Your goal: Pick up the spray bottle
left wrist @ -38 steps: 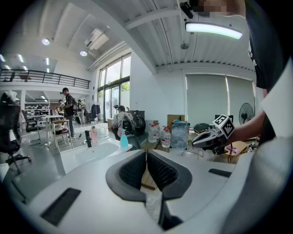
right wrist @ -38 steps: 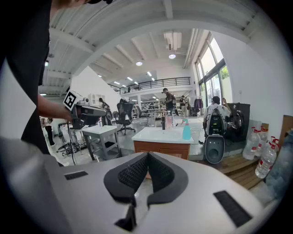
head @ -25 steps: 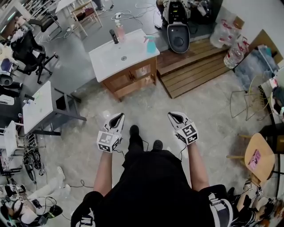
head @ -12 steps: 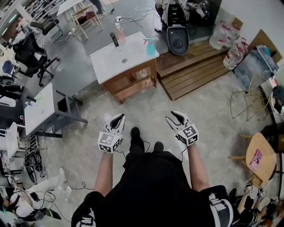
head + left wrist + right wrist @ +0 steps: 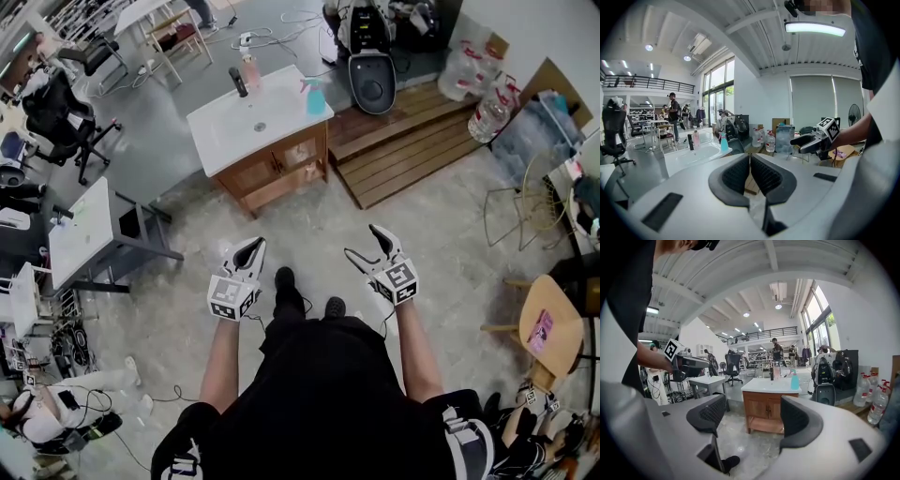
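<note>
The teal spray bottle point(image 5: 316, 96) with a pink trigger stands on the right edge of a white sink top point(image 5: 225, 131) on a wooden cabinet, some way ahead of me. It also shows as the teal bottle point(image 5: 794, 380) in the right gripper view and as the small bottle point(image 5: 724, 142) in the left gripper view. My left gripper point(image 5: 253, 246) is shut with nothing in it. My right gripper point(image 5: 366, 242) is opening, its jaws wide apart and empty. Both are held at waist height, far from the bottle.
A pink bottle point(image 5: 249, 69) and a dark faucet point(image 5: 240, 81) stand at the sink's back. A wooden platform point(image 5: 412, 141) lies to the right, a grey desk point(image 5: 84, 230) to the left, office chairs point(image 5: 56, 103) beyond. Water jugs point(image 5: 487, 112) and a round wooden stool point(image 5: 548, 328) sit at right.
The right gripper's jaws have gone from shut to wide apart. The left gripper has stayed shut and both hands have kept their place.
</note>
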